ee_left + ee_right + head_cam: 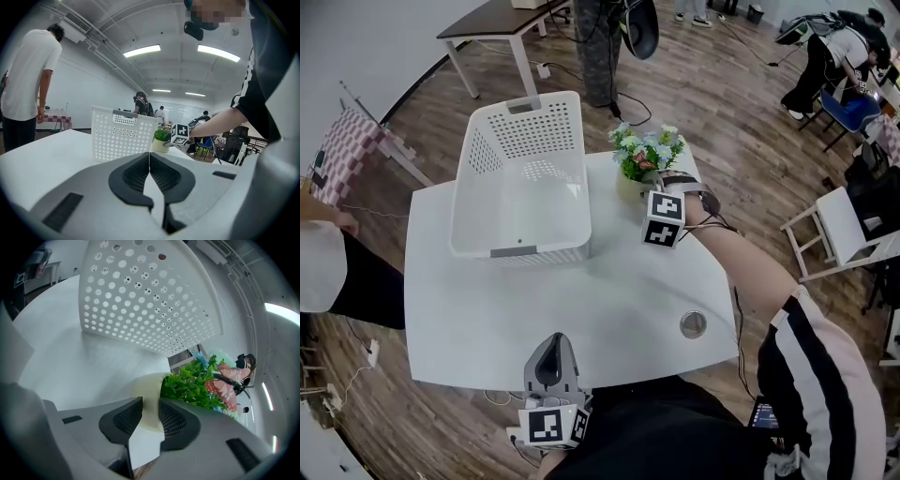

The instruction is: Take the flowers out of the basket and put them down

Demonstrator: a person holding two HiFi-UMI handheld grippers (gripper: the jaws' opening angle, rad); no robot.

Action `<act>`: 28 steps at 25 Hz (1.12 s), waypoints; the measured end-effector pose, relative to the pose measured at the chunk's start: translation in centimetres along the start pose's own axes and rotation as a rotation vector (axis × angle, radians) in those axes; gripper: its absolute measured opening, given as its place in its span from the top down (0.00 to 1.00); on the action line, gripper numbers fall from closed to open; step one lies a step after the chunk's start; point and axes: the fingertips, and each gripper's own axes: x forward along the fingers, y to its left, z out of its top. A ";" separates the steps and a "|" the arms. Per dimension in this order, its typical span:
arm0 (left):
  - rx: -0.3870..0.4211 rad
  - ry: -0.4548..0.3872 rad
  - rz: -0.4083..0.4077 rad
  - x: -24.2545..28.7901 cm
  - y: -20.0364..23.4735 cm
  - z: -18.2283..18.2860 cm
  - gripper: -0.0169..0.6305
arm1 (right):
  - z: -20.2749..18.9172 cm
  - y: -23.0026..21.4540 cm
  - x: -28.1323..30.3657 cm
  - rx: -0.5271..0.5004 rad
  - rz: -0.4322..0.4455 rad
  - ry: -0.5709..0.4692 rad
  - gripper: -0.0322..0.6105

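the right hand-held gripper (150,414) is clamped on the cream pot (146,391) of the flowers (648,150), just right of the white basket (484,156) and outside it, on or barely above the table (487,309). the left hand-held gripper (149,169), jaws pressed together, sits well in front of the basket at the table's near edge.

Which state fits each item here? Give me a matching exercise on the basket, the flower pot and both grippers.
1. basket
2. flower pot
3. left gripper
4. right gripper

A. shut, holding nothing
B. shut on the pot's rim
C. white, perforated, nothing inside
D. beside the basket, outside it

Pairs: 1-C, 2-D, 3-A, 4-B.
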 end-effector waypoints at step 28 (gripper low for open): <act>0.033 -0.024 -0.110 1.9 -1.9 1.6 0.96 | 2.7 -3.7 -11.6 0.516 -0.239 -0.377 0.78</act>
